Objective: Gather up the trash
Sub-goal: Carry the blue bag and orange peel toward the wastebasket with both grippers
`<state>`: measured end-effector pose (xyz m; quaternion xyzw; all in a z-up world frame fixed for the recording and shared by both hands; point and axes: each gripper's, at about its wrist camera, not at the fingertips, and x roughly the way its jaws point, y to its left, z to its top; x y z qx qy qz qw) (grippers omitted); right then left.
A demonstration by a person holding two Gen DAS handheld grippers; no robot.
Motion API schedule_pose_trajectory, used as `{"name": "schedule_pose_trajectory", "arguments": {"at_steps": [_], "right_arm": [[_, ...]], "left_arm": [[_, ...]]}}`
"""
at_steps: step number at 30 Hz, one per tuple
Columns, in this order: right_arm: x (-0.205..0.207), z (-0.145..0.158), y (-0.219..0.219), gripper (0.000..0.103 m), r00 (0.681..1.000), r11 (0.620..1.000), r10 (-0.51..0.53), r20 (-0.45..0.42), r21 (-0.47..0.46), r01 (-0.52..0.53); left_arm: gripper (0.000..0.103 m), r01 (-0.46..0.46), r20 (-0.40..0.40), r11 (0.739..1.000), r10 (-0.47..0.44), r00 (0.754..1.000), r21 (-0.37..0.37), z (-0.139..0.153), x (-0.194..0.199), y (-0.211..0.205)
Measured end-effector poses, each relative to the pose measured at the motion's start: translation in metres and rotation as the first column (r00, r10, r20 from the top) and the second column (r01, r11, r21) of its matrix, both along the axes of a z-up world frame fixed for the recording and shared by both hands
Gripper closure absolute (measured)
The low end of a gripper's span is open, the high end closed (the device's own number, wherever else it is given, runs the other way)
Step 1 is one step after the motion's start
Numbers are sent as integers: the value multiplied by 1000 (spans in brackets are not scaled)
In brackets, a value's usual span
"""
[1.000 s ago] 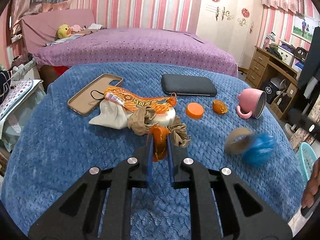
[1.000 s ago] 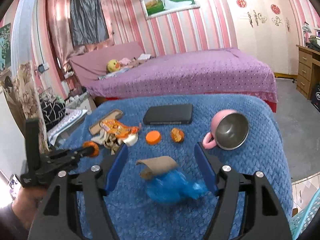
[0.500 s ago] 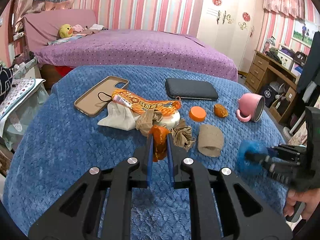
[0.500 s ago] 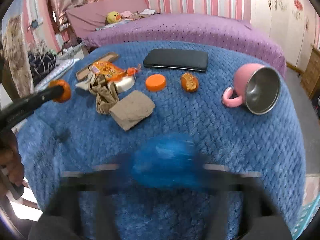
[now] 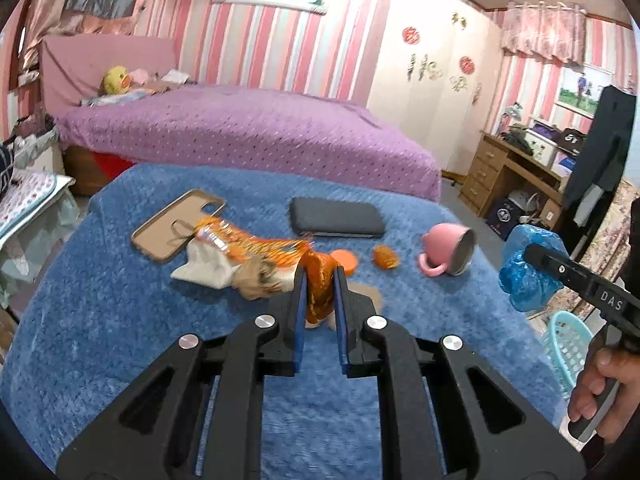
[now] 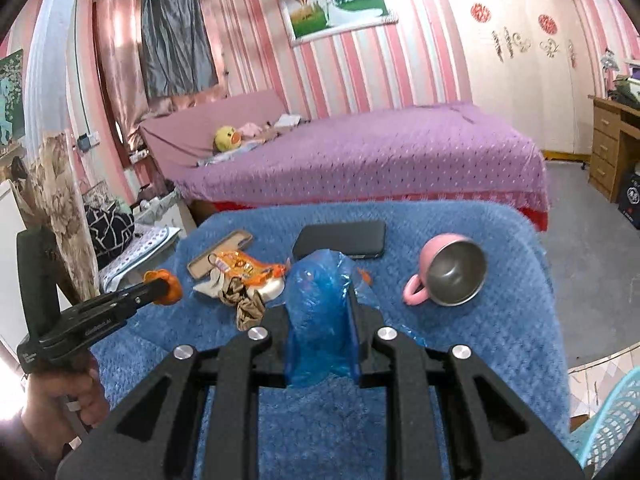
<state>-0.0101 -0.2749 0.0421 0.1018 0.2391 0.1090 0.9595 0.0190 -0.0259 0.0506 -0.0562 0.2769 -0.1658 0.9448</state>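
Pink-striped bedroom, purple bed (image 5: 248, 136) at the back, and up front a blue fuzzy blanket (image 5: 100, 320) with stuff scattered on it. The right gripper (image 6: 320, 320) is clamped on a crumpled see-through blue plastic bag (image 6: 316, 304), which stands upright between the fingers with its long side running up and away from the camera. A second ago that bag was lying on the blanket between wide-open jaws; now it's lifted off. The left gripper (image 5: 318, 292) is nearly closed on a shiny orange wrapper (image 5: 319, 280), also upright, held above the snack-packet pile (image 5: 248, 256) like before. The pink mug (image 5: 446, 250) lies on its side.
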Motion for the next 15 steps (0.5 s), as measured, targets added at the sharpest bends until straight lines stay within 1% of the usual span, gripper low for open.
{"name": "schedule_pose_trajectory", "arguments": {"at_steps": [4,9,15], "right_arm": [[-22,15,-14,83,998,999,-38,43,-6,38],[-49,36,-35,83,991,995,-97,94,-8,98],[-63,46,-55,83,985,991,-133,106,-22,136]], "left_arm": [[92,39,30,999,-39,999,4,9,-14,-20],[92,81,44,997,-82,996,12,12,-25,-40],[92,101,42,995,-100,994,-4,12,-30,-56]]}}
